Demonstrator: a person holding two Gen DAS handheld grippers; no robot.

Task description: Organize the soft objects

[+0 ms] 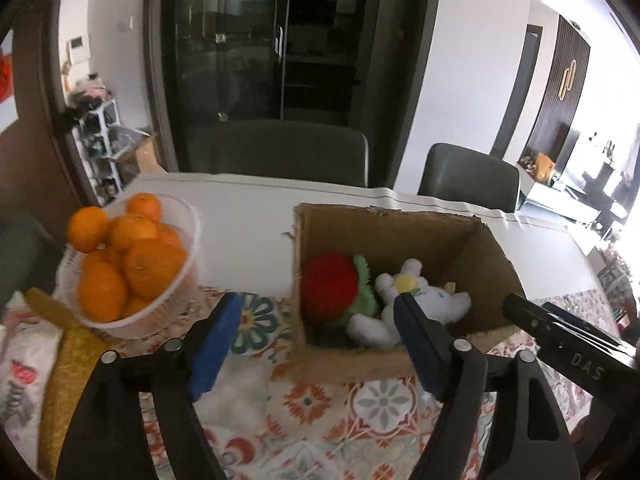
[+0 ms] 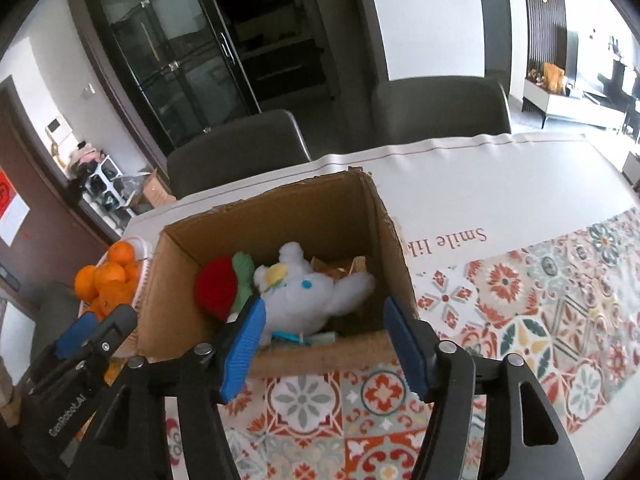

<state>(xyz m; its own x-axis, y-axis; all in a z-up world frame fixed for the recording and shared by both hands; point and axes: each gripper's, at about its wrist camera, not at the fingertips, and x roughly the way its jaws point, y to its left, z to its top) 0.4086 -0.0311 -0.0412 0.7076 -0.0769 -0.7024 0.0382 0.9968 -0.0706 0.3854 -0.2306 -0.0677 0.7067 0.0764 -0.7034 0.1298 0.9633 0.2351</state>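
Note:
An open cardboard box (image 1: 472, 248) (image 2: 184, 272) stands on the patterned tablecloth. Inside lie a red and green plush (image 1: 330, 286) (image 2: 218, 288) and a white plush with a yellow patch and blue marks (image 1: 424, 300) (image 2: 308, 296). My left gripper (image 1: 316, 316) is open and empty, held above the box's near left corner. My right gripper (image 2: 324, 320) is open and empty, held over the box's near wall. The right gripper also shows at the right edge of the left wrist view (image 1: 560, 336); the left gripper shows at the left of the right wrist view (image 2: 92, 336).
A white basket (image 1: 180, 280) of oranges (image 1: 132, 256) (image 2: 108, 280) stands left of the box. A yellow cloth (image 1: 68, 356) lies at the near left. Two dark chairs (image 1: 288, 152) (image 2: 436, 108) stand behind the table (image 2: 500, 172).

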